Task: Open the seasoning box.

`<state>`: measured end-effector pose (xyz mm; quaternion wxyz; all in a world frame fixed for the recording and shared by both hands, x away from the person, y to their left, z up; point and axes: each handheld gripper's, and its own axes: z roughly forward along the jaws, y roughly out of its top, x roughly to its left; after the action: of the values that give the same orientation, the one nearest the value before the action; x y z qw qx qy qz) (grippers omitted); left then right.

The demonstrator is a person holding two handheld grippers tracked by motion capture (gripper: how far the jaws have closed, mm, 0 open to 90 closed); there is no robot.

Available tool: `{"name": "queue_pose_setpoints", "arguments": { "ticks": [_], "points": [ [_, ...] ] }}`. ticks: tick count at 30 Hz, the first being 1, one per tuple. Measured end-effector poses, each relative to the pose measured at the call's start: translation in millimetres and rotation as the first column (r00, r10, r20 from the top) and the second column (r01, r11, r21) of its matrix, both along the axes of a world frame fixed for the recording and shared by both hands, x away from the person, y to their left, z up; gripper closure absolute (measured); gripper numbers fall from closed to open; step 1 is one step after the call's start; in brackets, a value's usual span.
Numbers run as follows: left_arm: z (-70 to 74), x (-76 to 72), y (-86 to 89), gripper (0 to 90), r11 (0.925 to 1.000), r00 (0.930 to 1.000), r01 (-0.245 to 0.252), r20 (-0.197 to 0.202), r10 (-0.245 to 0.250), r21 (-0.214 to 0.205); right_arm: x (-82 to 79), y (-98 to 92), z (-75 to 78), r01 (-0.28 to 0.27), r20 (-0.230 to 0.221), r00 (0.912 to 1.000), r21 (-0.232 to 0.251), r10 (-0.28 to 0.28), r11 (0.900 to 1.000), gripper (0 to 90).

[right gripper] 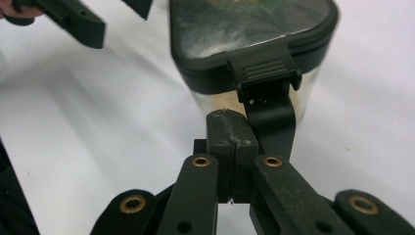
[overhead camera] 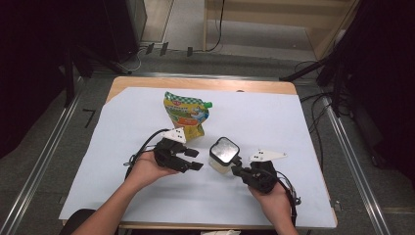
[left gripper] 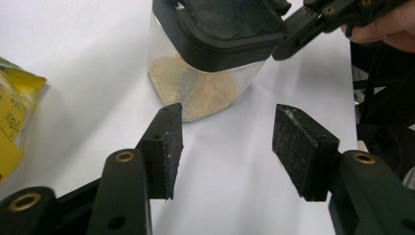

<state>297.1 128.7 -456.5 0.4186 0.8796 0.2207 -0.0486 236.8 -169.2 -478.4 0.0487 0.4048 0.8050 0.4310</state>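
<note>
The right gripper (overhead camera: 238, 170), fingers pressed together, nudged the latch of the lidded jar (overhead camera: 223, 155) near the tabletop's (overhead camera: 274, 122) middle, seemingly to unclip it, while the left gripper (overhead camera: 195, 159) waited beside it, fingers spread and empty

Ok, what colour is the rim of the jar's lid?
Black, around a glossy, reflective top; the jar itself is clear. The lid shows best in the right gripper view.

- Your yellow-green pouch (overhead camera: 186, 115) lies at the table's (overhead camera: 147, 84) far middle, on the white sheet (overhead camera: 274, 117).
- Cables (overhead camera: 161, 49) trail over the grey floor (overhead camera: 44, 147) beyond the far edge.
</note>
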Motion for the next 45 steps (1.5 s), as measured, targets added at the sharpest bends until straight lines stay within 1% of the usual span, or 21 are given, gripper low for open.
{"name": "queue_pose_setpoints", "arguments": {
  "ticks": [3, 6, 9, 11, 17, 22, 24, 27, 28, 30, 31, 32, 33, 34, 35, 37, 38, 39, 41, 43, 45],
  "points": [
    [-1.1, 0.5, -0.6, 44.0, 0.9999, 0.9999, 0.012, 0.002, -0.012, -0.001, 3.2, -5.8, 0.2, 0.016, -0.004, 0.9999, -0.002, -0.016, 0.9999, 90.0],
    [-2.3, 0.7, -2.3, 41.9, 0.9997, 0.9996, 0.023, 0.015, -0.023, -0.001, 6.7, -12.9, 0.4, 0.034, -0.006, 0.9994, -0.008, -0.034, 0.9994, 90.0],
    [-3.6, 0.3, -4.8, 41.7, 0.9996, 0.9997, 0.026, 0.002, -0.026, -0.008, 10.6, -18.3, -0.2, 0.056, -0.011, 0.9984, -0.011, -0.056, 0.9984, 90.0],
    [-3.5, 0.5, -5.6, 41.3, 0.9994, 0.9994, 0.034, 0.003, -0.034, -0.002, 15.3, -23.1, -1.5, 0.066, -0.018, 0.9976, -0.014, -0.067, 0.9977, 90.0],
    [-3.6, 0.5, -7.0, 39.2, 0.9994, 0.9994, 0.034, 0.004, -0.034, -0.006, 24.6, -32.0, -2.9, 0.095, -0.021, 0.9952, -0.016, -0.095, 0.9953, 90.0],
    [-5.2, 0.9, -9.8, 38.7, 0.9993, 0.9992, 0.037, 0.014, -0.037, -0.004, 35.0, -37.7, -4.4, 0.125, -0.026, 0.9918, -0.015, -0.126, 0.9920, 90.0],
    [-5.7, 1.3, -11.7, 38.2, 0.9993, 0.9992, 0.038, 0.011, -0.038, -0.005, 37.9, -39.0, -4.4, 0.132, -0.020, 0.9910, -0.016, -0.132, 0.9911, 90.0],
    [-4.0, 1.8, -12.7, 38.1, 0.9993, 0.9993, 0.036, 0.005, -0.036, -0.009, 36.7, -42.1, -1.8, 0.137, -0.019, 0.9904, -0.013, -0.137, 0.9905, 90.0],
    [-3.2, 2.1, -12.8, 37.8, 0.9993, 0.9994, 0.036, 0.004, -0.035, -0.010, 34.6, -45.8, 1.8, 0.146, -0.013, 0.9892, -0.010, -0.146, 0.9893, 90.0],
    [-1.0, 4.7, -14.6, 37.6, 0.9992, 0.9991, 0.037, -0.018, -0.037, -0.014, 31.9, -50.9, 7.2, 0.167, 0.009, 0.9859, -0.009, -0.167, 0.9859, 90.0],
    [0.4, 7.3, -16.0, 35.6, 0.9994, 0.9992, 0.033, -0.021, -0.033, -0.007, 32.5, -53.4, 8.9, 0.183, 0.027, 0.9828, -0.009, -0.183, 0.9830, 90.0],
    [2.5, 9.5, -17.7, 35.5, 0.9997, 0.9997, 0.021, -0.010, -0.021, -0.008, 35.3, -55.1, 9.0, 0.199, 0.035, 0.9795, -0.018, -0.198, 0.9799, 90.0],
    [5.4, 12.3, -18.8, 35.7, 0.9996, 0.9999, 0.014, -0.001, -0.014, -0.026, 40.1, -55.4, 7.5, 0.206, 0.029, 0.9783, -0.028, -0.205, 0.9781, 90.0],
    [7.7, 14.5, -20.1, 35.8, 0.9988, 0.9999, 0.013, -0.005, -0.013, -0.048, 45.4, -53.6, 4.8, 0.212, 0.021, 0.9773, -0.039, -0.211, 0.9766, 90.0],
    [9.6, 15.7, -21.5, 35.8, 0.9984, 0.9999, 0.010, -0.007, -0.010, -0.056, 48.7, -51.0, 3.3, 0.209, 0.011, 0.9779, -0.044, -0.209, 0.9769, 90.0],
    [14.2, 19.2, -26.2, 35.7, 0.9976, 0.9999, 0.011, -0.010, -0.012, -0.069, 53.4, -46.6, 1.2, 0.202, 0.009, 0.9795, -0.053, -0.201, 0.9780, 90.0],
    [15.8, 20.6, -28.1, 35.1, 0.9973, 0.9998, 0.015, -0.009, -0.016, -0.071, 57.4, -43.8, 0.0, 0.201, 0.016, 0.9795, -0.077, -0.201, 0.9765, 90.0],
    [17.7, 23.5, -32.1, 34.7, 0.9969, 0.9996, 0.024, -0.014, -0.025, -0.075, 60.3, -43.8, -0.7, 0.202, 0.008, 0.9793, -0.078, -0.202, 0.9763, 90.0],
    [19.5, 28.3, -39.5, 31.2, 0.9972, 0.9987, 0.040, -0.029, -0.042, -0.063, 68.5, -44.0, -3.8, 0.205, -0.023, 0.9782, -0.060, -0.207, 0.9770, 90.0],
    [21.3, 29.5, -46.5, 28.6, 0.9971, 0.9979, 0.058, -0.024, -0.060, -0.048, 71.6, -41.4, -6.4, 0.207, -0.017, 0.9778, -0.084, -0.209, 0.9748, 90.0],
    [20.7, 29.8, -50.9, 26.9, 0.9968, 0.9975, 0.067, -0.018, -0.068, -0.043, 72.1, -40.3, -8.7, 0.211, -0.018, 0.9768, -0.096, -0.213, 0.9728, 90.0]
  ]
}}
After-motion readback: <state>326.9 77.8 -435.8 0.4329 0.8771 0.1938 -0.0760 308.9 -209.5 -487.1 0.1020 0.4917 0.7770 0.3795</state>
